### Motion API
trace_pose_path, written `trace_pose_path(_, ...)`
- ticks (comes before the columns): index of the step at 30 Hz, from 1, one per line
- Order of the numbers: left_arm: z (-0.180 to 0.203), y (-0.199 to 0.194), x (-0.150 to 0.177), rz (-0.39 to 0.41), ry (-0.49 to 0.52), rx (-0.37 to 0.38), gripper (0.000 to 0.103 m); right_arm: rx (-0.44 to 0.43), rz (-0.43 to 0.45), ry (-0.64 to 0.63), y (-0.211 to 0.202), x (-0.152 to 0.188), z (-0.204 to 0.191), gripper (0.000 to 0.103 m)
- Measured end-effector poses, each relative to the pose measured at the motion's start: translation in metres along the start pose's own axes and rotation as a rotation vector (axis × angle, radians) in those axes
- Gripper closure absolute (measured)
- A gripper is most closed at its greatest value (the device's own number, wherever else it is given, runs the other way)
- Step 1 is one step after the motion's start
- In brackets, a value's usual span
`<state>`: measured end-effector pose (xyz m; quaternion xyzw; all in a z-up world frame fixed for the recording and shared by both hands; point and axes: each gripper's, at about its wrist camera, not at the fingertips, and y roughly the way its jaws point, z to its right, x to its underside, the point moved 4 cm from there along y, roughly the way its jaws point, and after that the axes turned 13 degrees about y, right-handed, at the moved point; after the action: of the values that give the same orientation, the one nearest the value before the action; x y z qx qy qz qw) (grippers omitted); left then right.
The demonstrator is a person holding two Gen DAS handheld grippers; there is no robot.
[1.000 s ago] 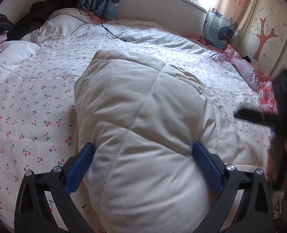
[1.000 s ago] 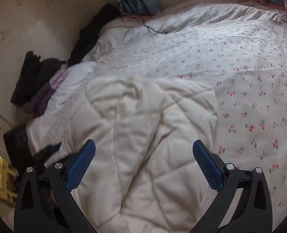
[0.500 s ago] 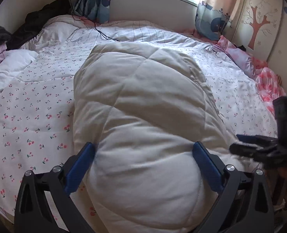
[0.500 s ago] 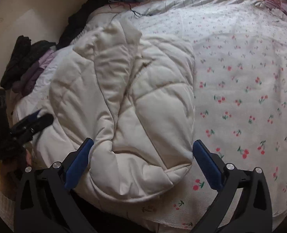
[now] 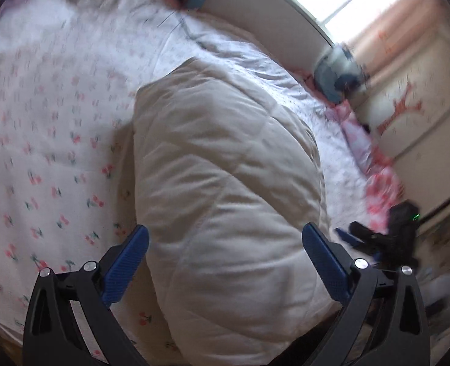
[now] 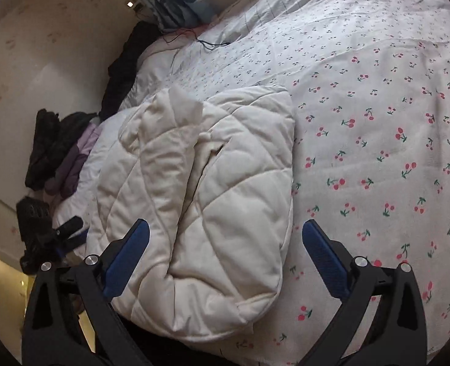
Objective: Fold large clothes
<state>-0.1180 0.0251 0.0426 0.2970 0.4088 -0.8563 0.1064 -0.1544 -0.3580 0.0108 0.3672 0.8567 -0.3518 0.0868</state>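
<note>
Right wrist view: cherry-print bed (image 6: 377, 122) by a cream wall; folded quilted coat (image 6: 200, 189) runs near-to-far. Both grippers' jaws gape wide, empty.

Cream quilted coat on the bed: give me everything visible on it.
The cream quilted padded coat looks like soft, puffy fabric stitched in a diamond pattern. It lies folded into a thick oblong bundle near the bed's front edge, on the white cherry-print bedspread, with a loose crumpled flap on its upper left and creases down the middle. No zip or label is discernible. The left gripper and right gripper are both open, fingers apart, holding nothing; whether they touch it is unclear.
</note>
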Motion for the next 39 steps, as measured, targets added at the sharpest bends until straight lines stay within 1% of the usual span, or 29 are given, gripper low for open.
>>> trace_pose_path(1, -0.006, 0.002, -0.001, 0.0, -0.029, 0.031, 0.007, -0.017, -0.004, 0.035, 0.004, -0.009, 0.005, 0.006)
trace_pose_path(3, -0.014, 0.008, -0.003, -0.003, -0.069, 0.106, 0.007, -0.017, -0.018, 0.08, 0.017, -0.027, 0.008, 0.006)
trace_pose_path(4, -0.018, 0.012, -0.003, -0.005, -0.095, 0.13, 0.007, -0.012, -0.024, 0.099, 0.03, -0.032, 0.009, 0.006)
trace_pose_path(7, -0.029, 0.026, -0.007, -0.017, -0.134, 0.152, 0.007, -0.016, -0.078, 0.15, 0.059, -0.039, 0.016, 0.006)
trace_pose_path(9, -0.035, 0.039, -0.009, -0.048, -0.151, 0.165, 0.007, -0.033, -0.125, 0.17, 0.076, -0.034, 0.016, 0.006)
trace_pose_path(11, -0.04, 0.05, -0.01, -0.076, -0.167, 0.171, 0.007, -0.055, -0.147, 0.163, 0.089, -0.028, 0.01, 0.006)
trace_pose_path(12, -0.039, 0.052, -0.011, -0.081, -0.165, 0.17, 0.007, -0.071, -0.146, 0.166, 0.093, -0.026, 0.008, 0.006)
trace_pose_path(13, -0.033, 0.05, -0.013, -0.079, -0.131, 0.166, 0.007, -0.1, -0.152, 0.171, 0.096, -0.025, 0.004, 0.006)
trace_pose_path(15, -0.013, 0.039, -0.018, -0.065, -0.006, 0.107, 0.007, -0.148, -0.162, 0.177, 0.102, -0.022, -0.006, 0.006)
trace_pose_path(16, -0.001, 0.03, -0.02, -0.051, 0.056, 0.062, 0.007, -0.176, -0.169, 0.178, 0.105, -0.02, -0.014, 0.006)
trace_pose_path(18, 0.015, 0.005, -0.027, 0.004, 0.146, -0.018, 0.007, -0.237, -0.173, 0.155, 0.106, -0.016, -0.034, 0.006)
trace_pose_path(20, 0.024, -0.03, -0.033, 0.068, 0.209, -0.073, 0.007, -0.319, -0.185, 0.123, 0.108, -0.012, -0.056, 0.006)
trace_pose_path(21, 0.023, -0.044, -0.033, 0.086, 0.236, -0.109, 0.007, -0.349, -0.191, 0.098, 0.11, -0.01, -0.068, 0.006)
trace_pose_path(22, 0.022, -0.053, -0.032, 0.093, 0.263, -0.152, 0.007, -0.358, -0.203, 0.069, 0.115, -0.006, -0.079, 0.006)
trace_pose_path(23, 0.017, -0.059, -0.029, 0.085, 0.284, -0.205, 0.007, -0.34, -0.217, 0.038, 0.123, -0.001, -0.088, 0.006)
trace_pose_path(24, 0.009, -0.059, -0.027, 0.061, 0.287, -0.248, 0.007, -0.276, -0.238, -0.009, 0.136, 0.007, -0.094, 0.006)
trace_pose_path(25, -0.004, -0.051, -0.02, 0.009, 0.28, -0.293, 0.007, -0.171, -0.268, -0.063, 0.153, 0.014, -0.096, 0.006)
trace_pose_path(26, -0.014, -0.042, -0.012, -0.041, 0.264, -0.319, 0.006, -0.097, -0.289, -0.093, 0.165, 0.019, -0.094, 0.006)
trace_pose_path(27, -0.031, -0.031, -0.003, -0.066, 0.23, -0.339, 0.005, -0.077, -0.3, -0.093, 0.17, 0.021, -0.09, 0.006)
trace_pose_path(28, -0.043, -0.029, 0.004, -0.052, 0.188, -0.328, 0.005, -0.074, -0.287, -0.083, 0.165, 0.019, -0.088, 0.006)
trace_pose_path(29, -0.05, -0.031, 0.007, -0.028, 0.154, -0.306, 0.005, -0.046, -0.246, -0.088, 0.156, 0.016, -0.088, 0.006)
trace_pose_path(30, -0.051, -0.034, 0.008, -0.013, 0.142, -0.297, 0.005, -0.032, -0.184, -0.099, 0.142, 0.011, -0.091, 0.006)
trace_pose_path(31, -0.05, -0.035, 0.009, 0.0, 0.142, -0.299, 0.005, -0.037, -0.122, -0.121, 0.127, 0.007, -0.097, 0.006)
trace_pose_path(33, -0.045, -0.033, 0.01, 0.017, 0.148, -0.319, 0.005, -0.036, 0.016, -0.214, 0.095, -0.002, -0.122, 0.006)
trace_pose_path(34, -0.043, -0.032, 0.011, 0.023, 0.15, -0.328, 0.005, -0.048, 0.053, -0.258, 0.088, -0.003, -0.139, 0.006)
trace_pose_path(36, -0.045, -0.036, 0.015, 0.029, 0.151, -0.337, 0.005, -0.06, 0.096, -0.361, 0.085, -0.003, -0.175, 0.006)
trace_pose_path(37, -0.044, -0.036, 0.016, 0.034, 0.15, -0.341, 0.005, -0.045, 0.105, -0.404, 0.089, -0.002, -0.19, 0.006)
trace_pose_path(38, -0.043, -0.036, 0.015, 0.038, 0.151, -0.346, 0.005, -0.013, 0.097, -0.428, 0.103, -0.004, -0.202, 0.006)
trace_pose_path(39, -0.043, -0.038, 0.014, 0.042, 0.152, -0.348, 0.005, 0.046, 0.069, -0.412, 0.124, -0.009, -0.204, 0.006)
